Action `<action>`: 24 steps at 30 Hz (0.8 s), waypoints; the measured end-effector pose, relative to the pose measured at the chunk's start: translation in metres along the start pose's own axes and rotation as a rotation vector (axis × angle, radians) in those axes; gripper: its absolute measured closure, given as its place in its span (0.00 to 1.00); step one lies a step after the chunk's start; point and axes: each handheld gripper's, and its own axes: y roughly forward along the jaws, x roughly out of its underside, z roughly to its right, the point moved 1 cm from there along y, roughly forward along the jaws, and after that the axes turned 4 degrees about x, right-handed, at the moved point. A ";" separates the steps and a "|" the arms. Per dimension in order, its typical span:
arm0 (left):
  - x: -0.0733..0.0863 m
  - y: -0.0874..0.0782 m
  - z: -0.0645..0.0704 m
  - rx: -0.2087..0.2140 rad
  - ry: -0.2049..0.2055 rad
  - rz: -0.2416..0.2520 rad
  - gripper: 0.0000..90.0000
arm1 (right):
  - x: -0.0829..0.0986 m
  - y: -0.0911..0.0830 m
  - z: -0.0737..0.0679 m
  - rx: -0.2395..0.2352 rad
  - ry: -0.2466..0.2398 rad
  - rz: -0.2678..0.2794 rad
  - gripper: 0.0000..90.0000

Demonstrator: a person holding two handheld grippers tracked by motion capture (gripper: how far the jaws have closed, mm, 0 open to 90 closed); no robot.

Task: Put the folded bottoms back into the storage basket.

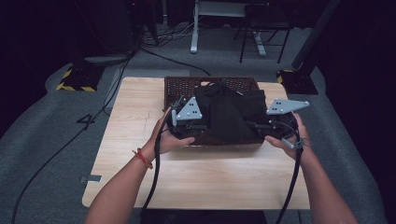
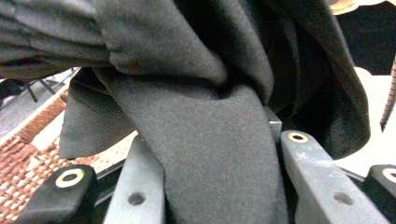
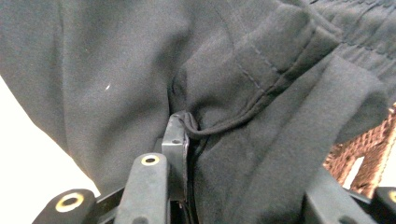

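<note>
While both grippers clench the black garment (image 1: 227,116) above the wicker basket (image 1: 180,86), left gripper (image 1: 198,127) and right gripper (image 1: 264,126) flank it.

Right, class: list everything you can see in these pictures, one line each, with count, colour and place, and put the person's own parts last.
table: one, light wood, centre of the floor
basket: one, brown wicker, far middle of the table
garment: one, black, lifted over the basket between both grippers
floor: one, grey carpet, around the table
chair: one, dark, behind the table
left gripper: one, black with grey plate, shut on the garment's left side
right gripper: one, black with grey plate, shut on the garment's right side
hands: two, one on each gripper
bracelet: one, red, left wrist
</note>
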 end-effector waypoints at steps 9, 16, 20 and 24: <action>-0.002 0.004 -0.018 -0.033 -0.016 -0.015 0.75 | -0.011 0.017 0.014 0.009 0.005 -0.006 0.73; 0.000 0.013 -0.034 -0.062 -0.028 -0.042 0.75 | -0.013 0.037 0.023 0.008 0.019 -0.020 0.73; 0.005 0.018 -0.043 -0.069 -0.046 -0.051 0.74 | -0.014 0.050 0.030 0.014 0.027 -0.036 0.73; 0.009 0.024 -0.052 -0.079 -0.049 -0.070 0.74 | -0.014 0.064 0.035 0.017 0.033 -0.052 0.73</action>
